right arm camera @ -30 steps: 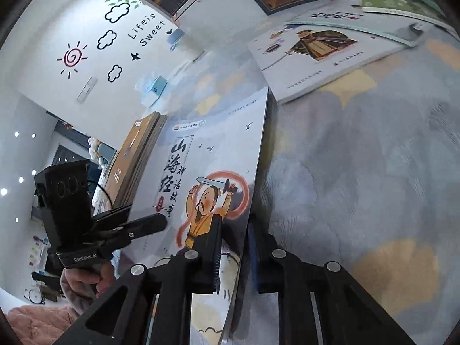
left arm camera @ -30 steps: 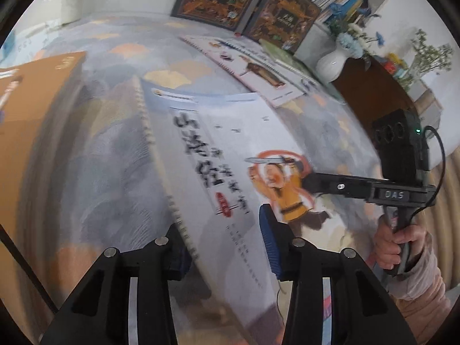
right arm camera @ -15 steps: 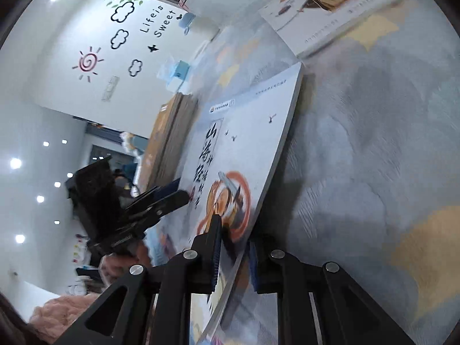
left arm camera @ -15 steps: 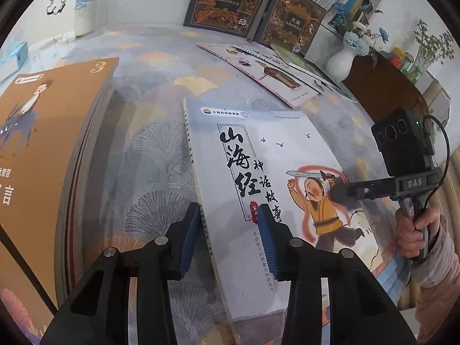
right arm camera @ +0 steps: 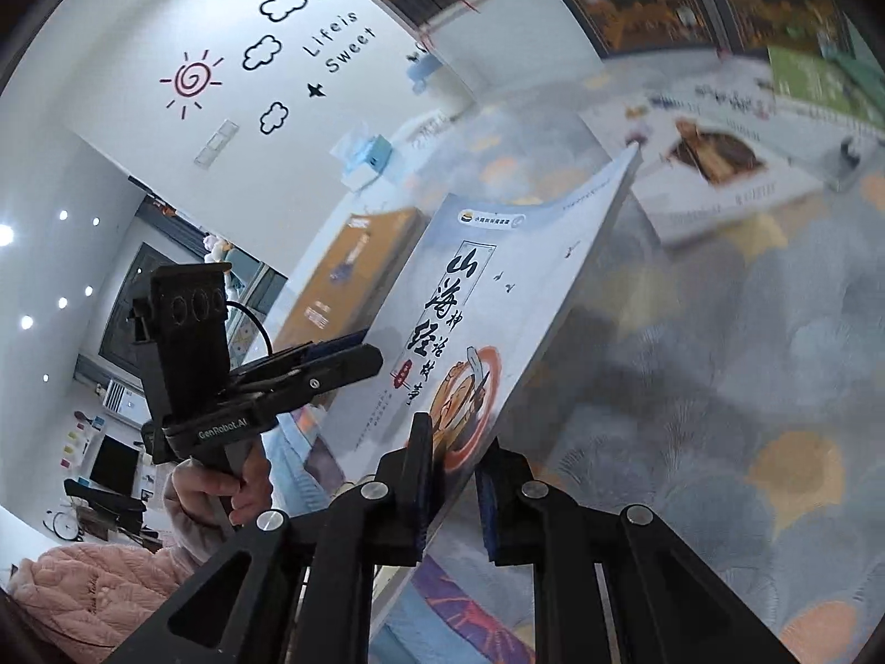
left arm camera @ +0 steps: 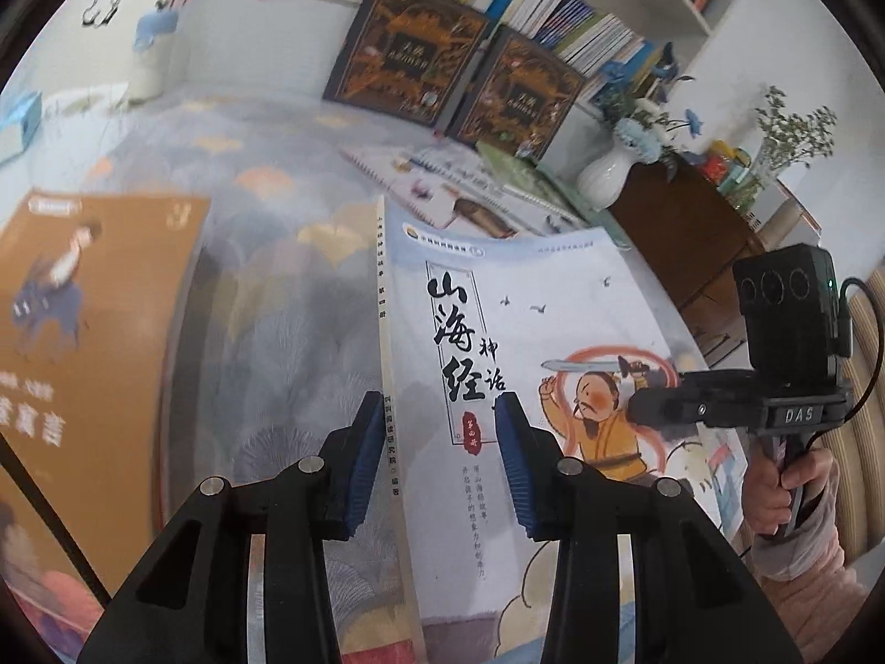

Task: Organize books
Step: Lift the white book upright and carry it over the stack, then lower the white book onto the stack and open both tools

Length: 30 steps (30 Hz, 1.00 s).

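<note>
Jaws of the right gripper (right arm camera: 451, 489) pinch the pale book (left arm camera: 531, 332) titled 山海经, lifted over a grey patterned carpet (right arm camera: 719, 387); left gripper (left arm camera: 437, 454) jaws spread astride its spine. Wall (right arm camera: 138, 16) lettering reads "Life is Sweet"; grippers read "DAS", "GenRobot.AI".

1. A grey-blue carpet (left arm camera: 287, 332) with fan-shaped yellow patches covers the floor.
2. An orange book stack (left arm camera: 83, 343) lies on it at near left.
3. Thin picture books (left arm camera: 442, 188) lie spread at far right.
4. A white vase (left arm camera: 605, 180) stands beyond them.
</note>
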Each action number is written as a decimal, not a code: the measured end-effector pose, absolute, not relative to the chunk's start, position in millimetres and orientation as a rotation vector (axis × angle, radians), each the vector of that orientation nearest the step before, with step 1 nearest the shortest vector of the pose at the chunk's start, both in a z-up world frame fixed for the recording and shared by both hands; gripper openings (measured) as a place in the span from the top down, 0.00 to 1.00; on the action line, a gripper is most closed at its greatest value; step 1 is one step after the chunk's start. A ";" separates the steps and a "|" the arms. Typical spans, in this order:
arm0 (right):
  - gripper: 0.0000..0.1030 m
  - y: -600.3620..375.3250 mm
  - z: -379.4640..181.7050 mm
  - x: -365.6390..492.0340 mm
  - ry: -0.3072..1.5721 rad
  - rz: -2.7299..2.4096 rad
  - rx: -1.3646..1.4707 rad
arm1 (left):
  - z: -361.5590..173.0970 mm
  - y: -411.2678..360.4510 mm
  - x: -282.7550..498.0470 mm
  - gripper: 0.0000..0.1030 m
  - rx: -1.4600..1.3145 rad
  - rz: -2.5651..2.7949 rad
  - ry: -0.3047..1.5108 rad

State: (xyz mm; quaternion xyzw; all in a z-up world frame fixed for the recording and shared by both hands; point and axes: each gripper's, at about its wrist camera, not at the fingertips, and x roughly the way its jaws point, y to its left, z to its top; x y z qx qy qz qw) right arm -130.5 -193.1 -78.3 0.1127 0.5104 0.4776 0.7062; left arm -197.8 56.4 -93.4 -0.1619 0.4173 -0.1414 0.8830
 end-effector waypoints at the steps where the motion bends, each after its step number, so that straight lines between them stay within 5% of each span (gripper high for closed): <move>1: 0.86 -191.4 -73.6 -131.2 1.128 1.062 0.252 | -86.7 58.1 -198.3 0.64 -0.332 -0.293 0.856; 16: 0.85 -51.3 1.3 -134.3 1.056 1.236 0.142 | 18.5 173.8 -226.0 0.63 -0.300 -0.176 0.661; 30: 0.85 68.1 -75.8 -119.2 1.244 1.260 0.089 | -52.3 274.0 -222.1 0.63 -0.421 -0.109 0.767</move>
